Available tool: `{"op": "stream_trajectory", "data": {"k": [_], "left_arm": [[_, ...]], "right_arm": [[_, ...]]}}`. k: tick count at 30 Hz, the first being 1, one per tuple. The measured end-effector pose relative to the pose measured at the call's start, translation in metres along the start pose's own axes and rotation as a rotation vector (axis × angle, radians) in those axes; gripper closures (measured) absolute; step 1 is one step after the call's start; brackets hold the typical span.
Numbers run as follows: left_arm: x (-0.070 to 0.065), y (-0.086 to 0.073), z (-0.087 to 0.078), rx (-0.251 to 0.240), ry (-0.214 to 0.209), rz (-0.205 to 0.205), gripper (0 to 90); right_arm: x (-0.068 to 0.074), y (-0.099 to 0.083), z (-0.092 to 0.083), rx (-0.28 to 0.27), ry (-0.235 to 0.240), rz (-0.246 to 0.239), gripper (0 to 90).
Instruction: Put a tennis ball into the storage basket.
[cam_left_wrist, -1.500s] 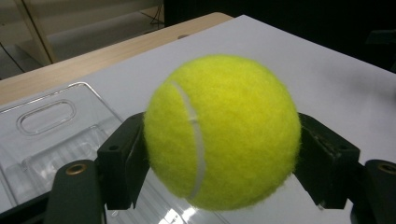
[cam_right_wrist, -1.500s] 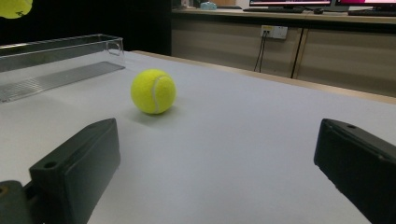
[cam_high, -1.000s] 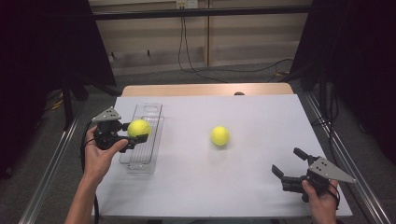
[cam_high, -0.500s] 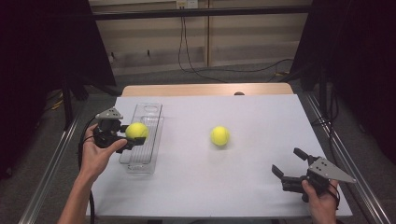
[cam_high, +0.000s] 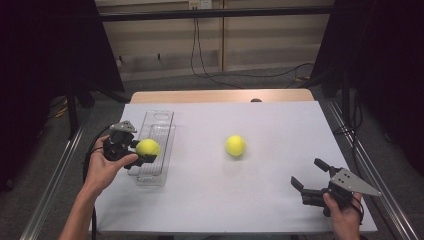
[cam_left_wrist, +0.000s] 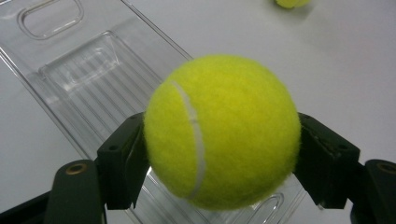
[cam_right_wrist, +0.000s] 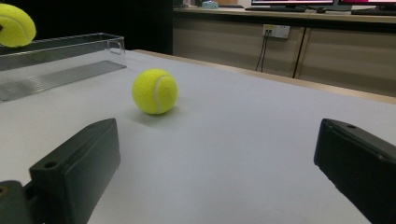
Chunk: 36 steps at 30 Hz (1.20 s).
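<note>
My left gripper (cam_high: 146, 152) is shut on a yellow tennis ball (cam_high: 148, 148) (cam_left_wrist: 222, 130), held just above the near half of a clear plastic tray (cam_high: 159, 131) (cam_left_wrist: 88, 70) at the table's left. Both black jaws press on the ball's sides. That held ball (cam_right_wrist: 15, 24) hangs above the tray (cam_right_wrist: 60, 53) in the right gripper view too. A second tennis ball (cam_high: 235, 145) (cam_right_wrist: 154, 91) lies on the white table, right of the tray. At the front right corner my right gripper (cam_high: 310, 175) (cam_right_wrist: 215, 163) rests low with its jaws wide open and nothing between them.
The white table top (cam_high: 250, 200) ends at a wooden strip (cam_high: 220, 96) at the back. Metal rails (cam_high: 55, 175) run along both sides. Cables (cam_high: 210, 55) hang on the far wall.
My left gripper with its ball has sunk a little toward the tray. The right gripper and the loose ball have stayed put.
</note>
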<state>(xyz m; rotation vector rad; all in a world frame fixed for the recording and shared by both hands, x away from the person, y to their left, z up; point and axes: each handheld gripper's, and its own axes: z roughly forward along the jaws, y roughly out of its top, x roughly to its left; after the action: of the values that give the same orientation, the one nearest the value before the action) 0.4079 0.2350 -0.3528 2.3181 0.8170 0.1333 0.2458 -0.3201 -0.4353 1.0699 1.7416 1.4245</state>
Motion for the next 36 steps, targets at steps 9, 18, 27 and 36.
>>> {"op": "stream_trajectory", "data": {"k": [9, 18, 27, 36], "left_arm": [[-0.003, -0.001, 0.007, 0.045, -0.012, 0.016, 26.4], [-0.003, -0.003, 0.011, 0.100, -0.017, 0.008, 26.4], [-0.003, -0.005, 0.018, 0.134, -0.010, 0.010, 26.4], [0.000, -0.014, 0.024, 0.149, -0.019, -0.015, 26.4]], "right_arm": [[0.000, 0.000, 0.000, 0.001, 0.000, 0.001, 0.1], [0.000, 0.000, 0.000, 0.001, 0.001, 0.000, 0.1], [0.000, 0.000, 0.000, 0.000, 0.001, 0.000, 0.1], [0.000, 0.000, 0.000, 0.005, 0.003, -0.001, 0.1]]}}
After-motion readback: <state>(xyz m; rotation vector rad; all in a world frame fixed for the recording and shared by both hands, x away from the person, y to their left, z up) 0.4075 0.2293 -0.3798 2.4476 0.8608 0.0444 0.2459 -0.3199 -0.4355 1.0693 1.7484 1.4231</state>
